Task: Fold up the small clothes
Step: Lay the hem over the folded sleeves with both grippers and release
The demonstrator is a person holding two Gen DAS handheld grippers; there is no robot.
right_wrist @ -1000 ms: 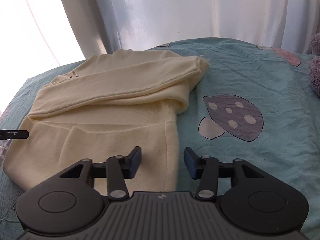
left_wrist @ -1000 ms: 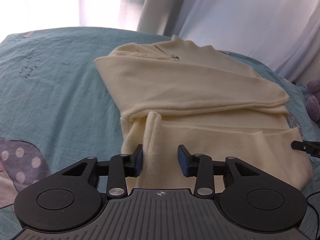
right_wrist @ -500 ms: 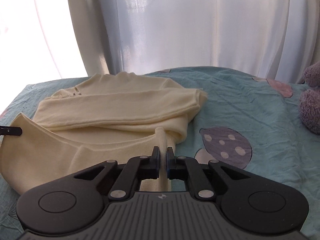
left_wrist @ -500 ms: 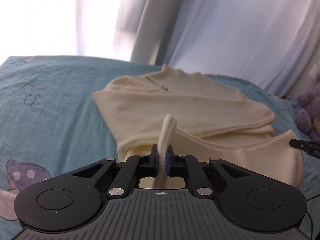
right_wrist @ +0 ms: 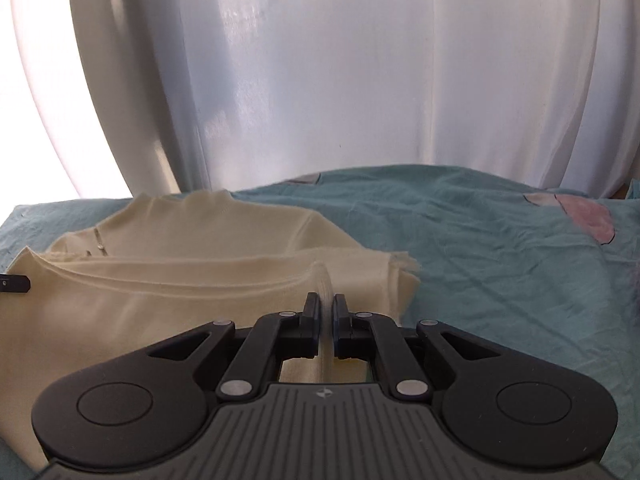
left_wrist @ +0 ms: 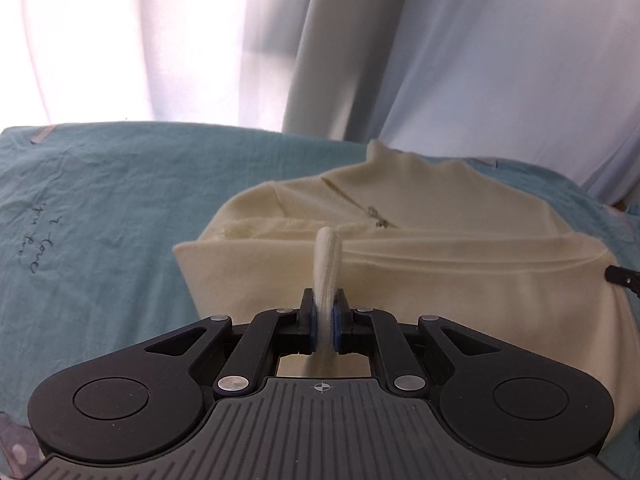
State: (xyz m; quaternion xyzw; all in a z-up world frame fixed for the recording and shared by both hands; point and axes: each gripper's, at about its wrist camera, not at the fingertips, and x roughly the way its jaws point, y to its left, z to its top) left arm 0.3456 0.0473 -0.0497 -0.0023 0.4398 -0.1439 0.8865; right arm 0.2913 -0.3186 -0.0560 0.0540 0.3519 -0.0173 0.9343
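Observation:
A cream knit sweater [left_wrist: 440, 248] lies on the teal bedsheet [left_wrist: 100, 220], sleeves folded across its body, collar and zip at the far end. My left gripper [left_wrist: 324, 320] is shut on the sweater's bottom hem at its left corner, lifted off the bed. My right gripper [right_wrist: 327, 320] is shut on the hem at the right corner of the sweater [right_wrist: 180, 264], also lifted. The raised hem stretches between both grippers and hides the lower body. The right gripper's tip shows at the left wrist view's right edge [left_wrist: 622, 276].
White curtains [right_wrist: 340, 80] hang behind the bed. The bedsheet [right_wrist: 500, 260] has a pink mushroom print [right_wrist: 584, 216] at the far right and handwriting [left_wrist: 36, 240] on the left.
Both grippers went from open over the hem to shut on it, then lifted it and carried it forward toward the collar. The lower body now folds over the sleeves.

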